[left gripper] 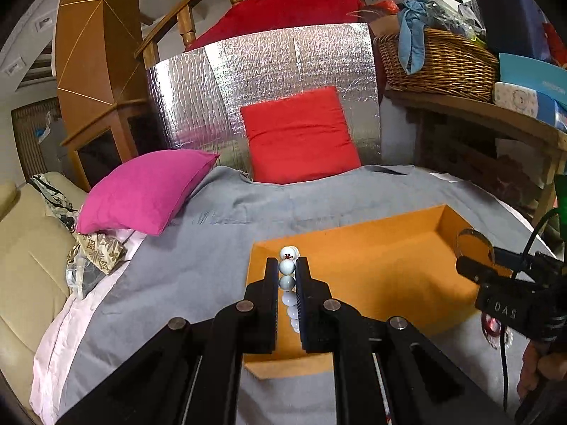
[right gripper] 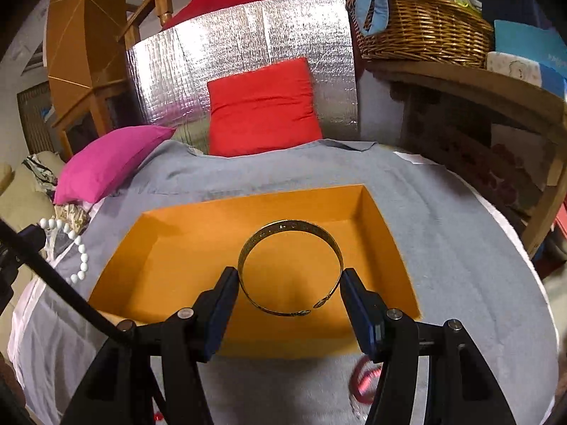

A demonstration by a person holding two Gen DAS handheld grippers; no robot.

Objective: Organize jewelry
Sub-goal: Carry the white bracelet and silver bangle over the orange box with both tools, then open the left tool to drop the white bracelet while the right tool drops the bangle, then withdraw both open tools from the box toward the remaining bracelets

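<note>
Jewelry: white round-bead bracelet (left gripper: pixel 287 283) pinched in left gripper (left gripper: pixel 286 276); engraved brass open cuff bangle (right gripper: pixel 290 269) spans right gripper (right gripper: pixel 290 279), above shallow orange cardboard tray (right gripper: pixel 170 248). Bangle's gap at five o'clock could let it slip sideways.

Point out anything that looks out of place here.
A pink bracelet lies loose on the grey cloth, outside the orange box. The white bead bracelet and gold bangle are held over the box.

Black left claw (left gripper: pixel 287 276); silver pivot screws; right claw (right gripper: pixel 288 288) pads seemingly blue.
</note>
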